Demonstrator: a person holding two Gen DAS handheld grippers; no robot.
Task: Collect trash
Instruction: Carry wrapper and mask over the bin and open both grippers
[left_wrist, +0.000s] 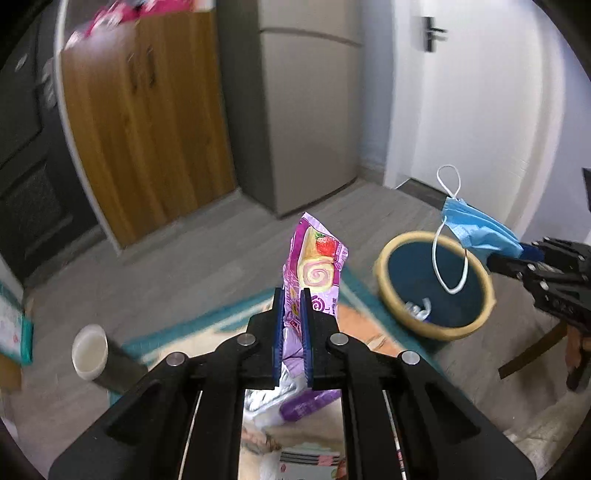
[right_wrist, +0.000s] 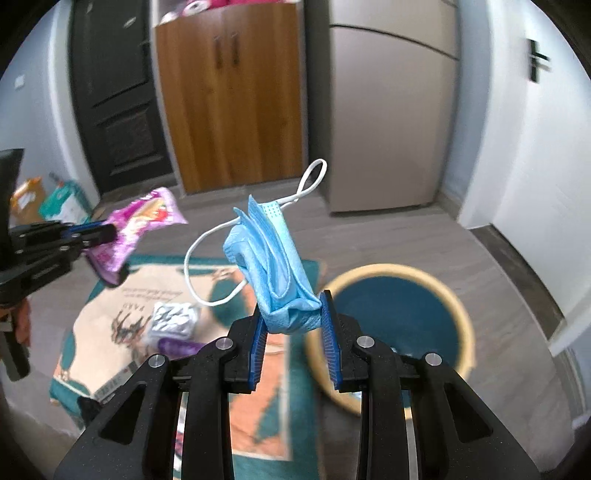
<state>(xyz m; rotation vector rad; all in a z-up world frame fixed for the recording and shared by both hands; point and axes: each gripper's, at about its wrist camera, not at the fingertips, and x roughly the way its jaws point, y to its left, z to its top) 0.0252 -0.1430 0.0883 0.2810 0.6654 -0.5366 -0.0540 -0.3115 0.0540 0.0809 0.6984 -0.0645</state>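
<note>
My left gripper is shut on a purple snack wrapper and holds it up in the air; it also shows in the right wrist view. My right gripper is shut on a crumpled blue face mask with white ear loops, held above and just left of the round trash bin. In the left wrist view the mask hangs over the bin, which has a tan rim, a dark blue inside and some trash at the bottom.
A patterned rug lies on the grey floor with a silver foil wrapper and a purple packet on it. A white cup lies left. A wooden cabinet, fridge and dark door stand behind.
</note>
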